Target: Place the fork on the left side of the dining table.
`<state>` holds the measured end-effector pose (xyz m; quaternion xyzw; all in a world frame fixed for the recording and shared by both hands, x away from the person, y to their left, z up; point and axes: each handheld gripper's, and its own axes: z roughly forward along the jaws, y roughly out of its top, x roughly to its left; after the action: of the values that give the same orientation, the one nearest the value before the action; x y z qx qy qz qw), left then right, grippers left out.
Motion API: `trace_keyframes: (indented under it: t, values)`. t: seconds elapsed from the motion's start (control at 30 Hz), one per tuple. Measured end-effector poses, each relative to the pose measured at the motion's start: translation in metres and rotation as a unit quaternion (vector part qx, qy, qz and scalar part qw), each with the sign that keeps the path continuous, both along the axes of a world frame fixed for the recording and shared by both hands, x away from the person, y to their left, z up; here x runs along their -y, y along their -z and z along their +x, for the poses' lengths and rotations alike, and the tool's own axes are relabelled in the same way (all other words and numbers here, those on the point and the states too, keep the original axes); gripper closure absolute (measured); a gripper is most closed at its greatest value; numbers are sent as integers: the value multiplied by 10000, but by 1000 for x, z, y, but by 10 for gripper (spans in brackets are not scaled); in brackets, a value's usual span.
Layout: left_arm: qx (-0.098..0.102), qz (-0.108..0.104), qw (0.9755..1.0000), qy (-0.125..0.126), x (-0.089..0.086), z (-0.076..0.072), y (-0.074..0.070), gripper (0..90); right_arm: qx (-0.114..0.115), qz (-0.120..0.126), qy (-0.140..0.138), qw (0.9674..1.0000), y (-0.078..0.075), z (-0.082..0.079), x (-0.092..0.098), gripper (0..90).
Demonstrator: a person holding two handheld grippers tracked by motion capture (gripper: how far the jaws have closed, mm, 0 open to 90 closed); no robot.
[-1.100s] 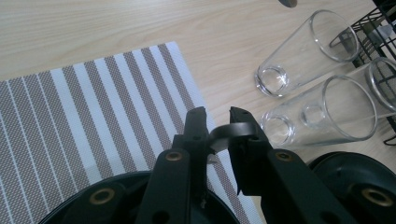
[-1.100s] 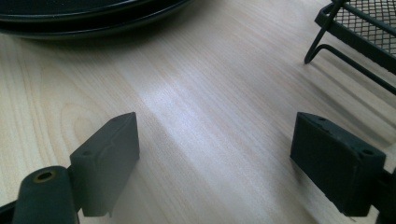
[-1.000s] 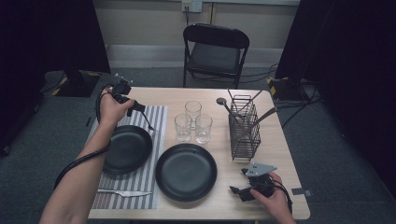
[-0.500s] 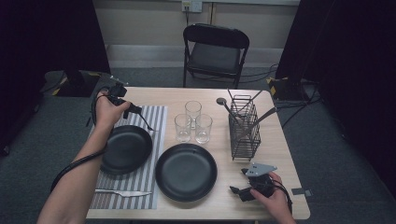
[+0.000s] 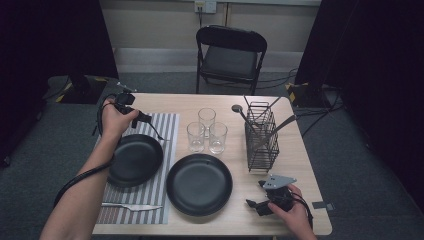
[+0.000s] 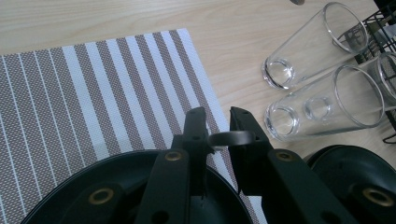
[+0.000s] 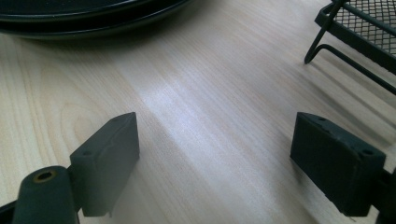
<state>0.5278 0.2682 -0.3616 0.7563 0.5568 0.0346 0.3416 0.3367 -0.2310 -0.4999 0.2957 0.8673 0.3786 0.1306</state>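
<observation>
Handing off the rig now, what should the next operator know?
Left gripper: shut on a dark utensil, above the striped placemat, just beyond its plate.
Right gripper: open, empty, low over the table near the second plate.
Done: knife lies at the placemat's near edge.
Left: set the utensil down; glasses and caddy wait mid-table.

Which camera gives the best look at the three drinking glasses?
The high view: all three glasses stand whole, clustered mid-table. The left gripper view shows them closer, but one is cut by the frame edge. The right gripper view faces tabletop, a plate rim and the wire rack's foot.
</observation>
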Motion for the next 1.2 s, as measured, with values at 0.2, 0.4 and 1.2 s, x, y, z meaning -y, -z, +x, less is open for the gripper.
trace_keyframes:
  t: [0.2, 0.4, 1.2]
  values:
    - [-18, -16, 10000, -26, -2, -2, 1, 771, 0, 1, 1, 10000, 0, 0, 0, 147]
    - [-45, -32, 10000, -76, -7, 0, 3, 771, 12, -11, 3, 10000, 0, -1, 0, 146]
    - [-107, -72, 9999, -99, -14, 13, 8, 861, 15, -8, 1, 10000, 0, -1, 0, 146]
